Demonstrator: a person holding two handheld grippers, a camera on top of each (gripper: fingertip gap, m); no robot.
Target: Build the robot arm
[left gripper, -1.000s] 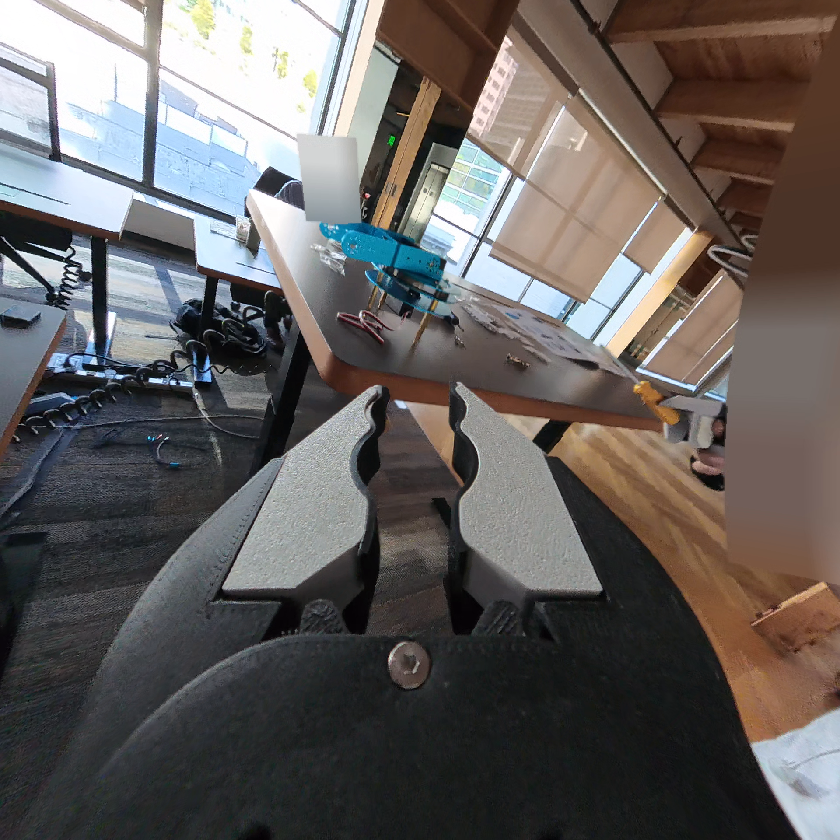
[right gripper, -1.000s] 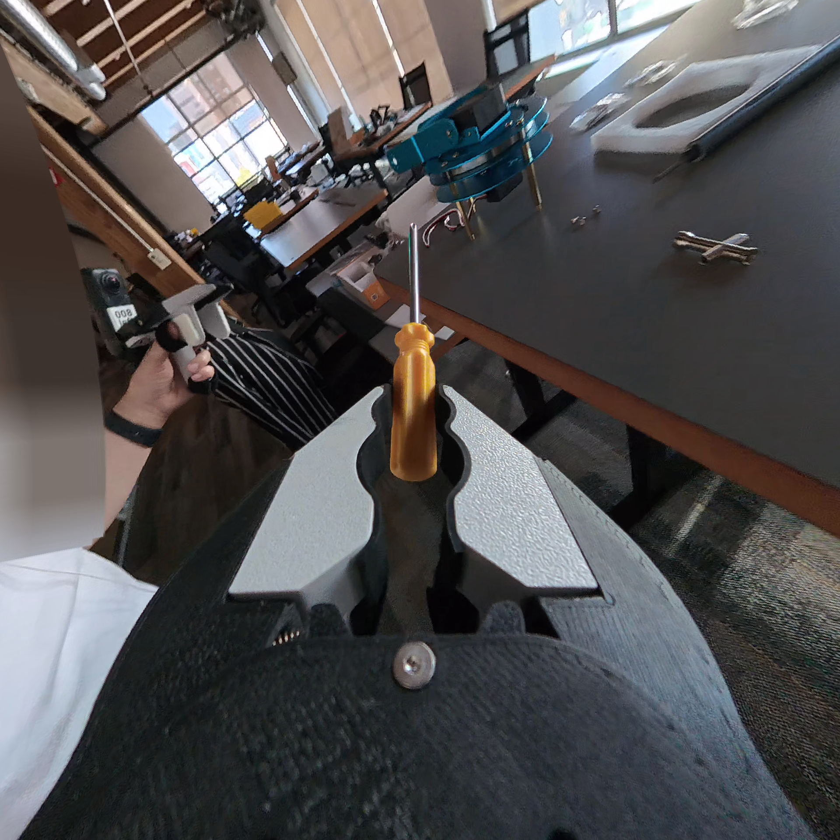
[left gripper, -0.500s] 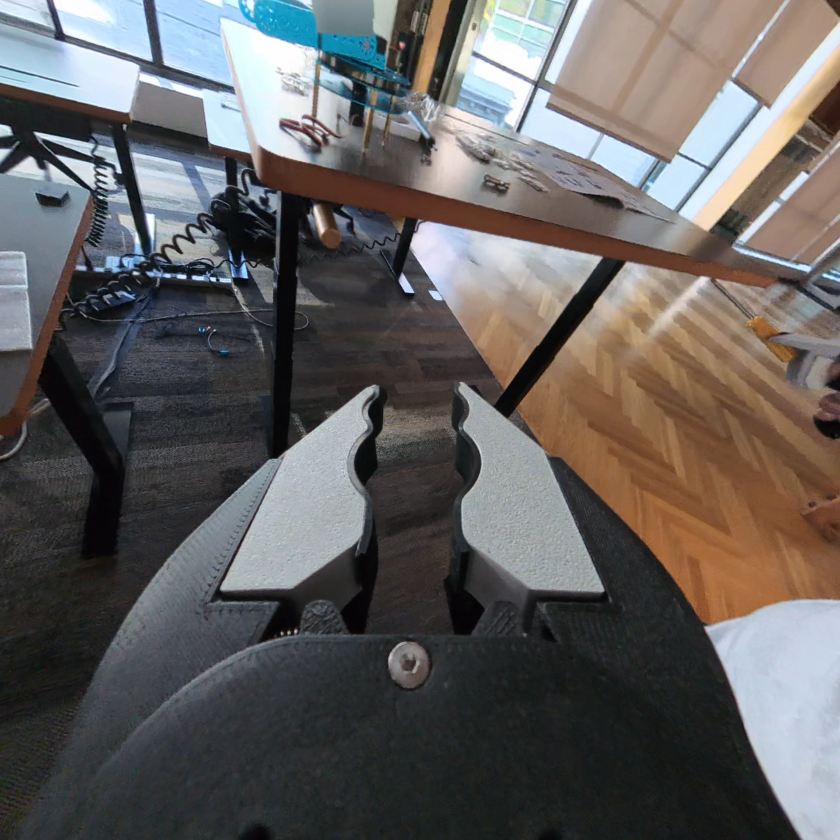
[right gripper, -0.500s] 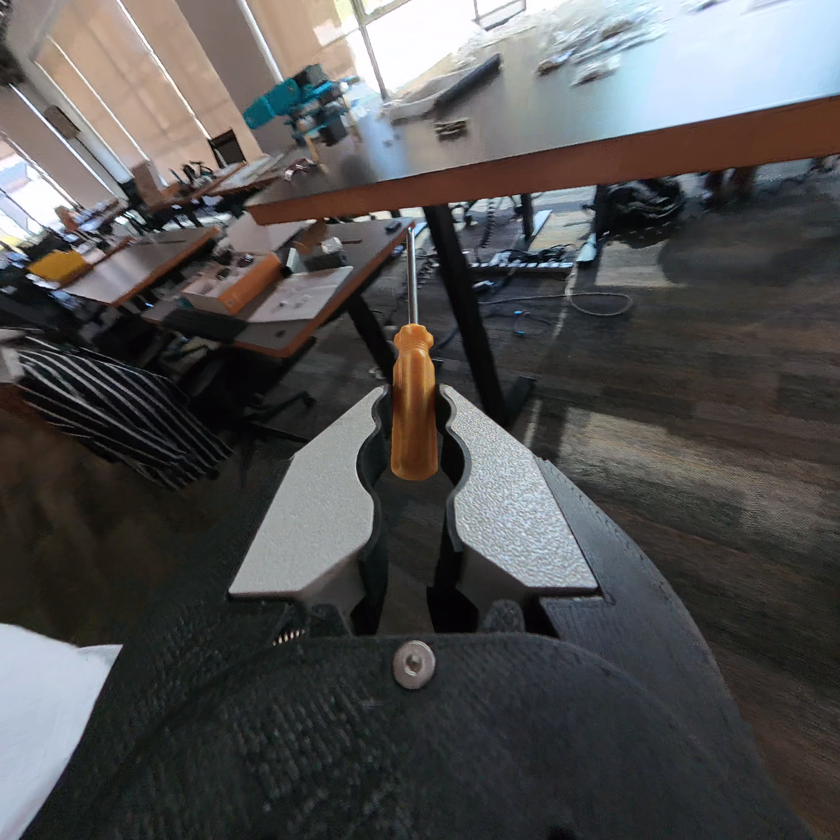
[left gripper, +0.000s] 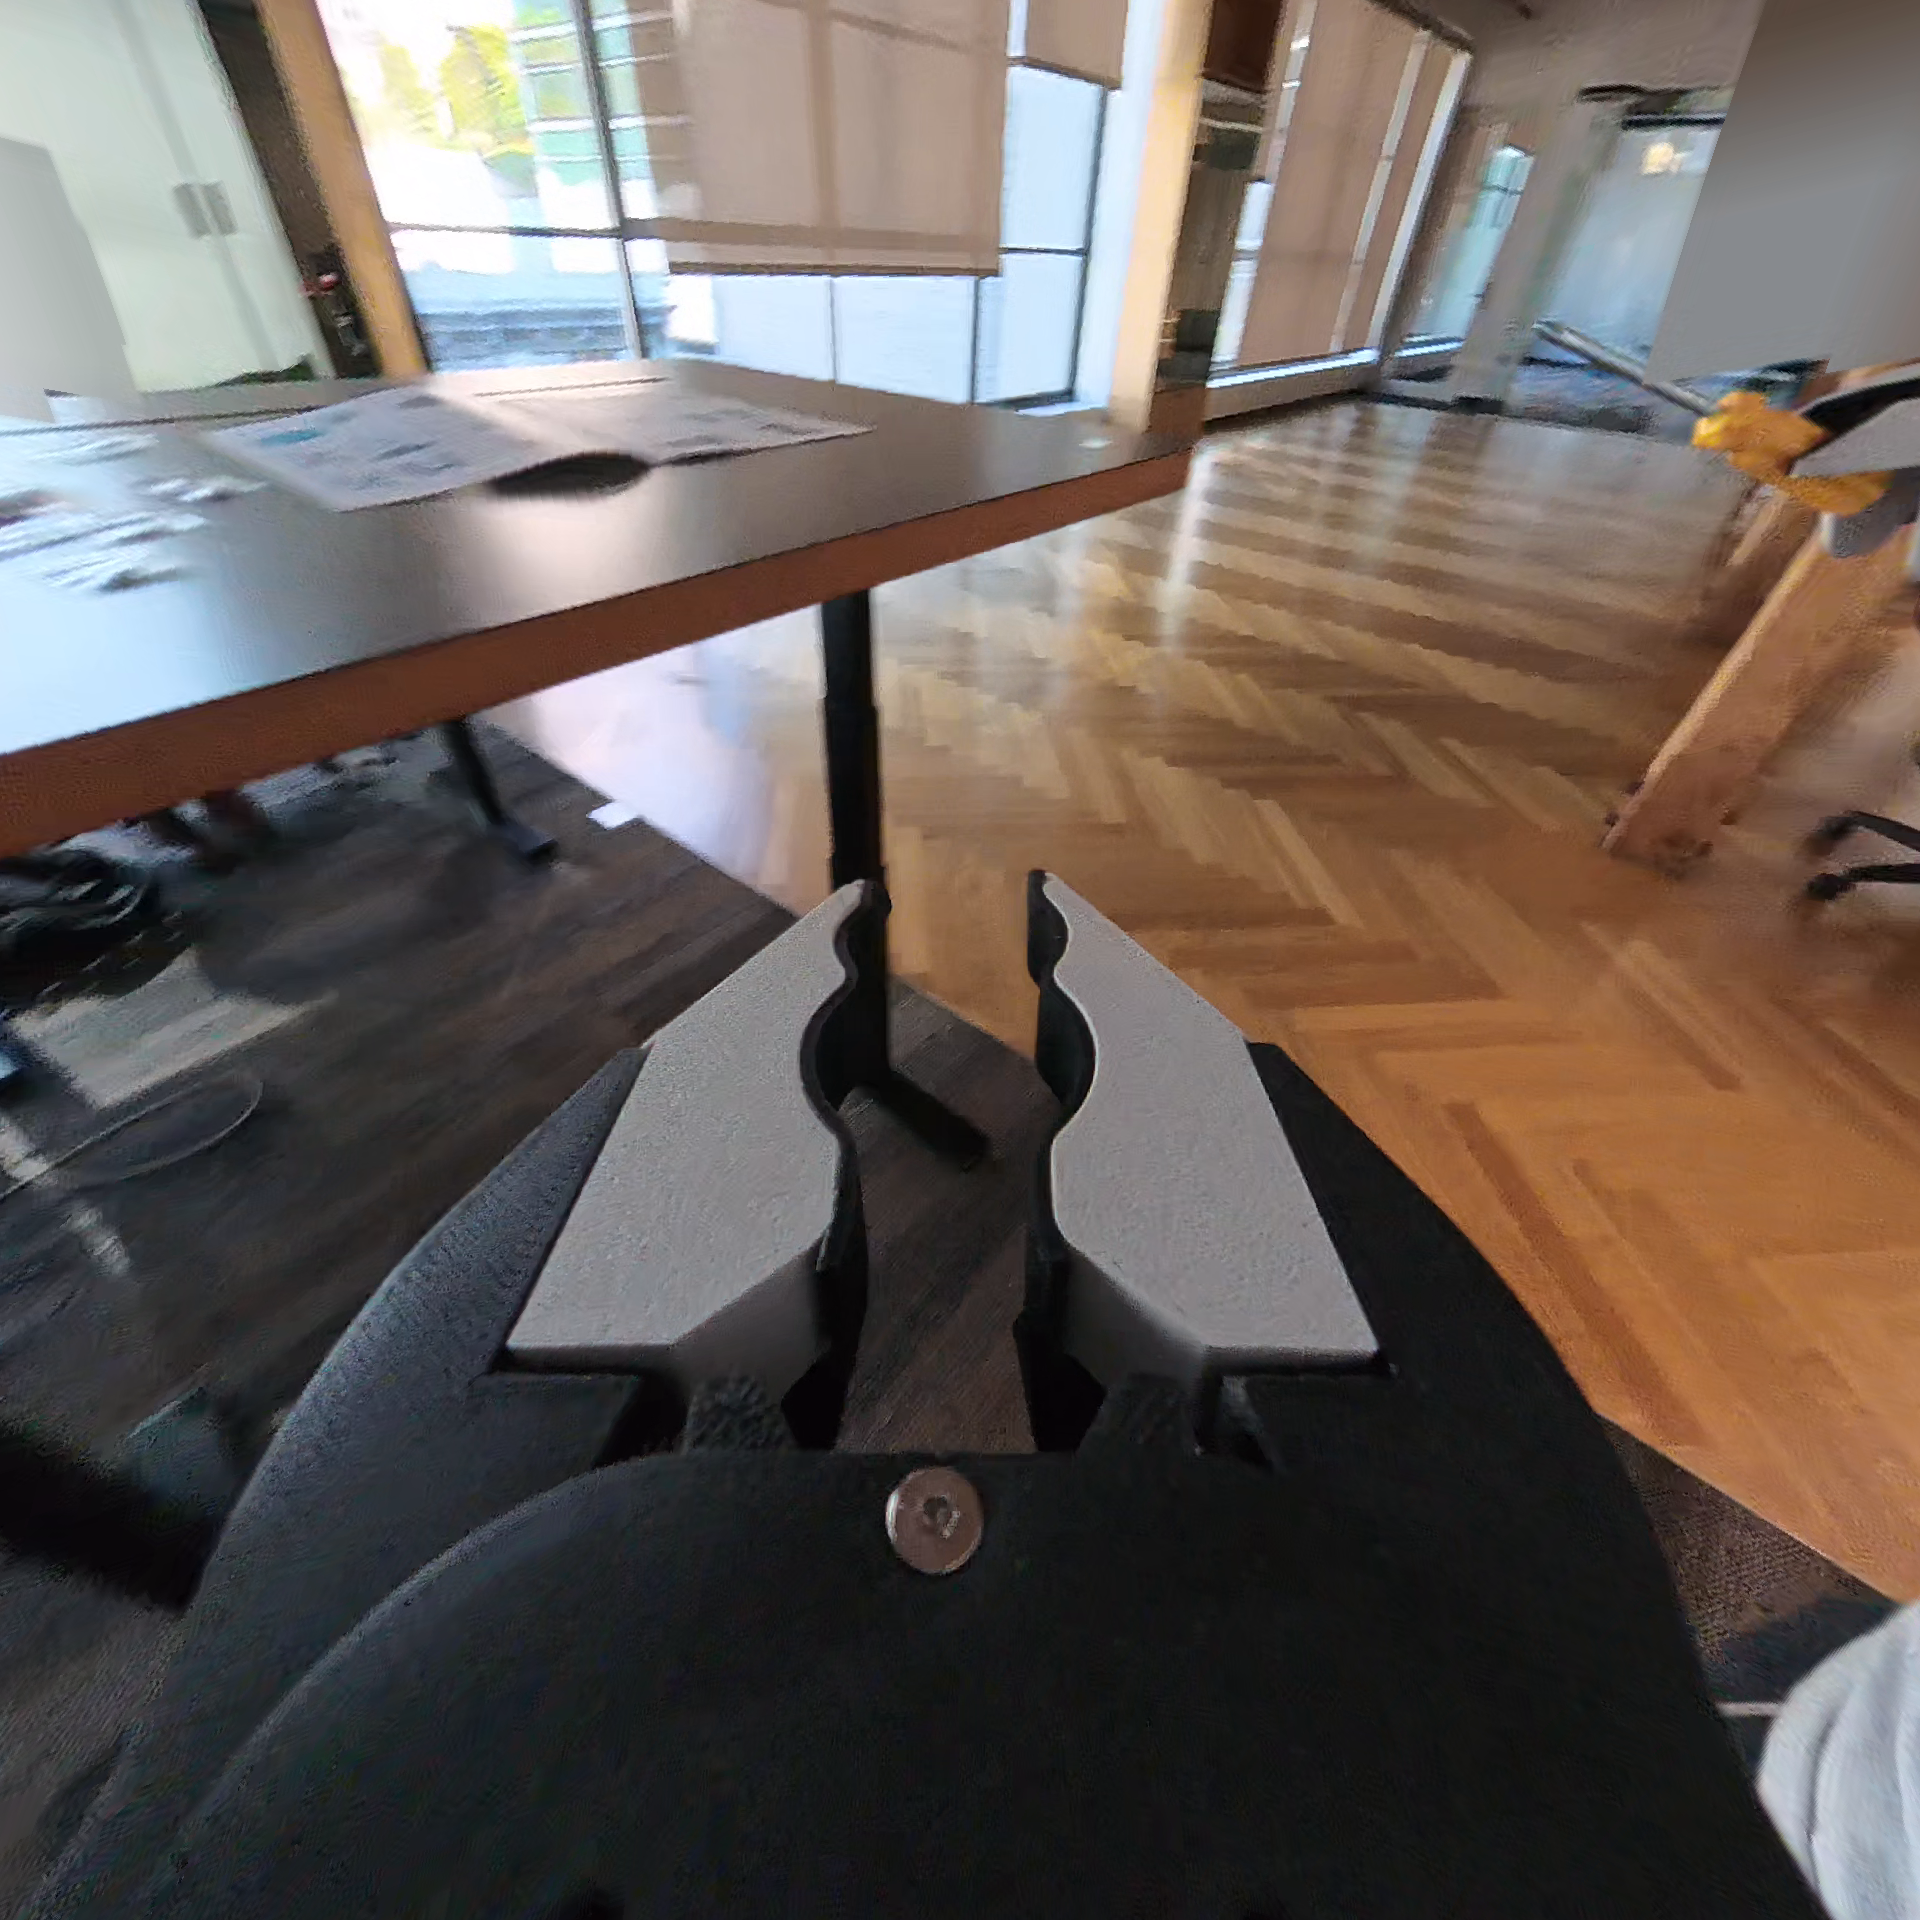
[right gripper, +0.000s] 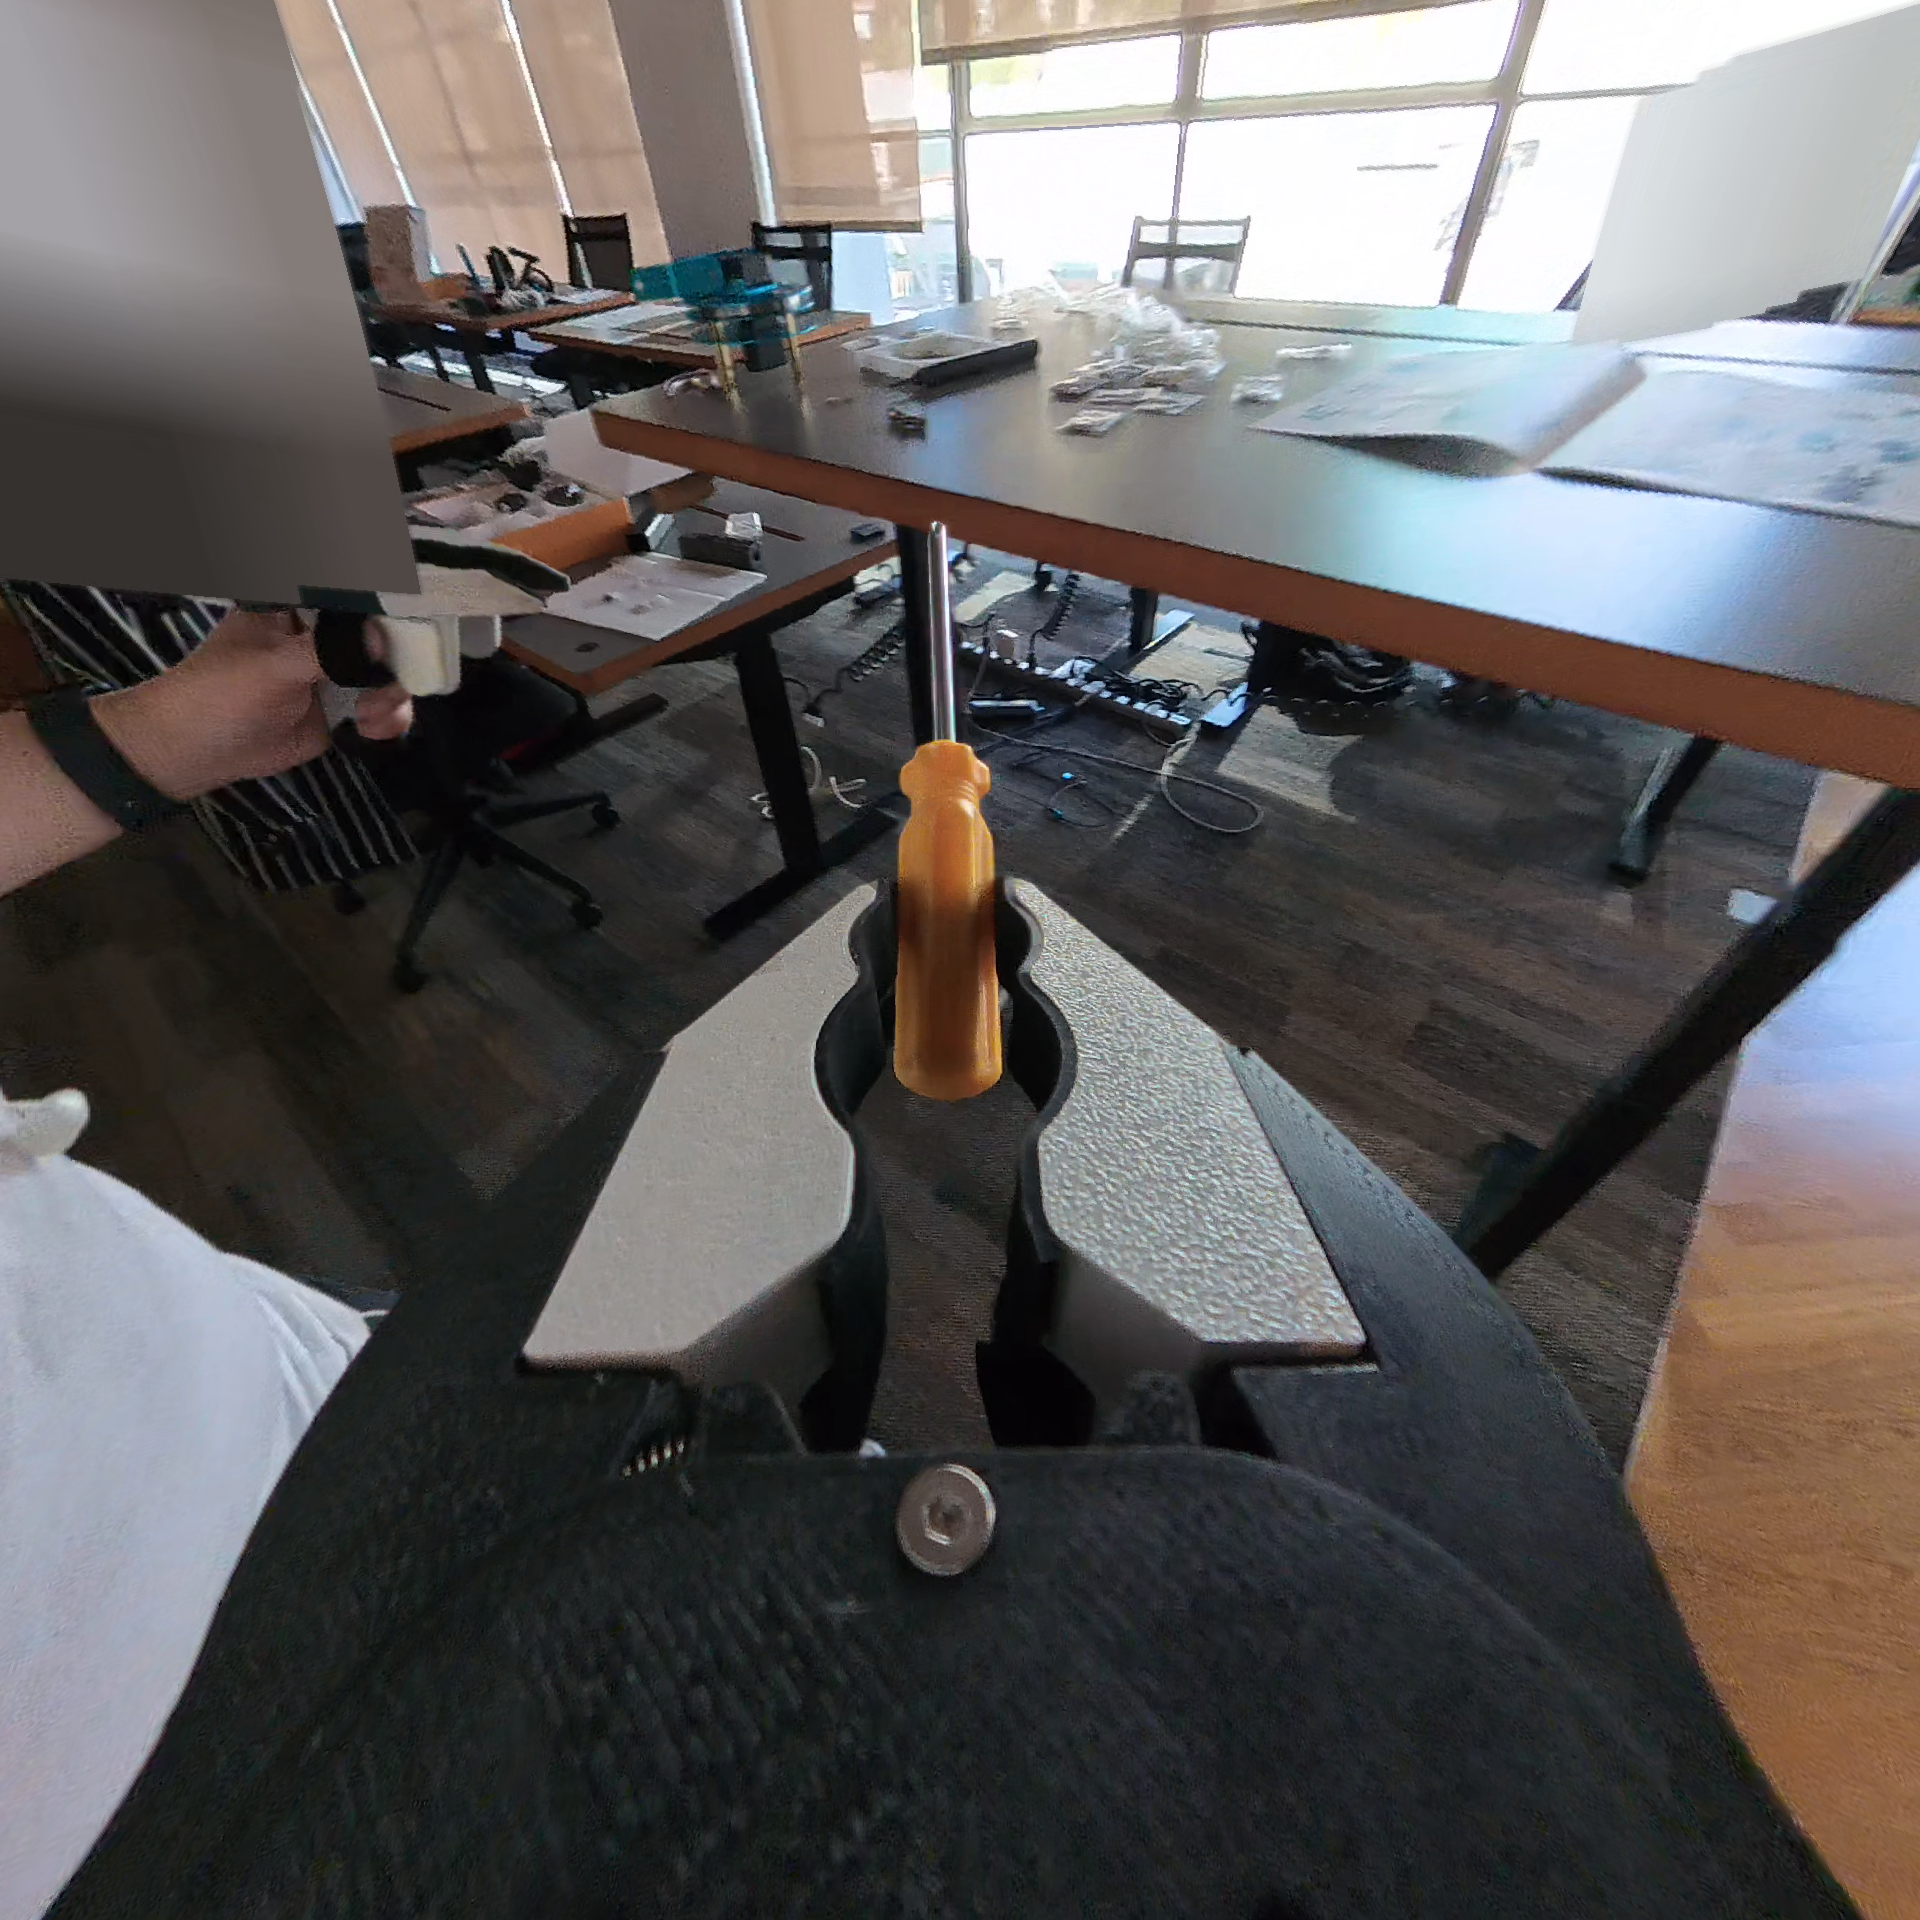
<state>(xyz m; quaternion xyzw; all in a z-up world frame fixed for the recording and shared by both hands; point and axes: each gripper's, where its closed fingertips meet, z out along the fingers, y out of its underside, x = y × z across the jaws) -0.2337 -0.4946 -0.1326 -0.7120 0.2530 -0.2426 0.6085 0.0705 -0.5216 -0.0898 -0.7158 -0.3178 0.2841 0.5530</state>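
- Office space with a dark tabletop (right gripper: 1455, 540) edged in orange fills the upper half of your right wrist view; herringbone wood floor (left gripper: 1351, 831) takes the right of the left wrist view, dark carpet (left gripper: 312, 1039) the left
- Your right gripper (right gripper: 943, 894) is clenched on an orange-handled screwdriver (right gripper: 945, 935); the handle sits between the jaws at the centre of the frame, the thin metal shaft pointing up toward the table edge
- Your left gripper (left gripper: 956, 894) holds nothing; its jaws stand a narrow gap apart, with only a table leg (left gripper: 852, 748) and carpet seen between them
- A second ago both grippers looked along the tabletop at close range; now both views sit lower and farther out, the table above the fingertips, so you have drawn both away from the work surface with the screwdriver kept in the same grasp
- A blue layered assembly (right gripper: 738, 301) on brass posts stands at the far end of the table, upper left of the right wrist view, well apart from the screwdriver tip; small parts and printed sheets (right gripper: 1507, 405) lie along the top
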